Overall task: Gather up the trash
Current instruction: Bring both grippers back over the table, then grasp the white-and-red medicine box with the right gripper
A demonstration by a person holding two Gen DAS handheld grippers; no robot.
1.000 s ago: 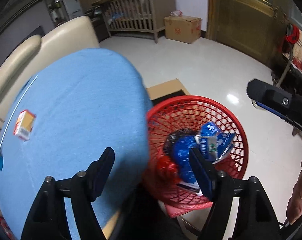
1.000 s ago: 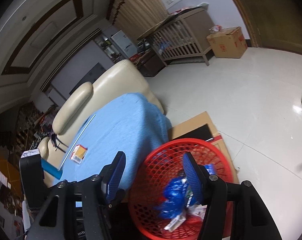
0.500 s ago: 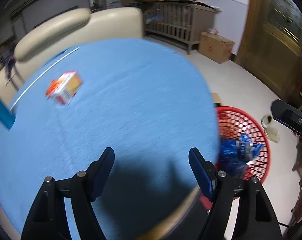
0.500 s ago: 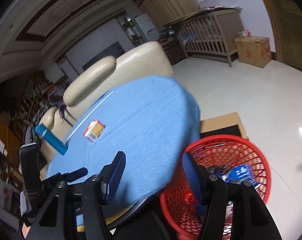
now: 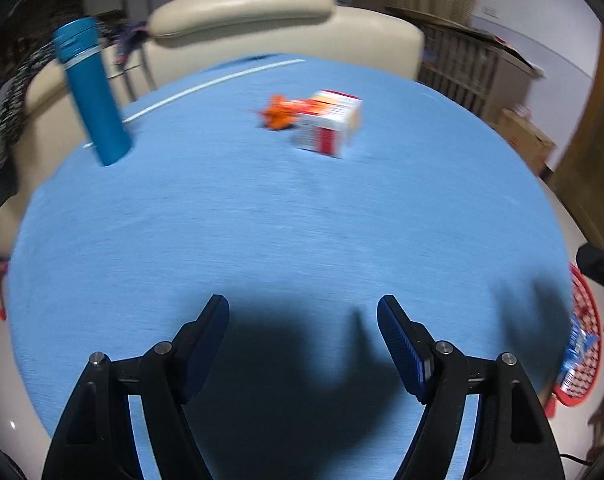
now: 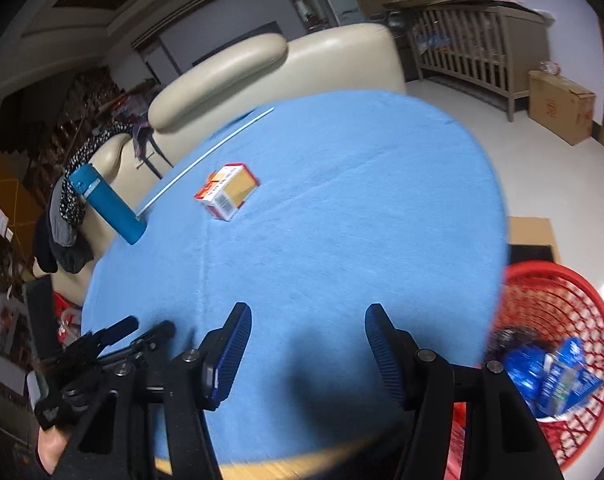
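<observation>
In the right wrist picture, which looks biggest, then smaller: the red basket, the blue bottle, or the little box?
1. Red basket, though nearer the camera.
2. Blue bottle.
3. Little box, only slightly smaller than the bottle.

Print on the small carton (image 6: 226, 191) is too blurred to read.

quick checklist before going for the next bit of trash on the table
1. Left gripper open with nothing between the jaws: ok.
2. Right gripper open with nothing between the jaws: ok.
3. Small box lying free on the blue tablecloth, nothing on top of it: ok.
4. Orange scrap close beside the box; whether they touch: cannot tell, the left view is blurred.
5. Blue bottle standing apart from the box, out of the direct path: ok.
6. Red basket beside the table, with room left above the wrappers inside: ok.
</observation>
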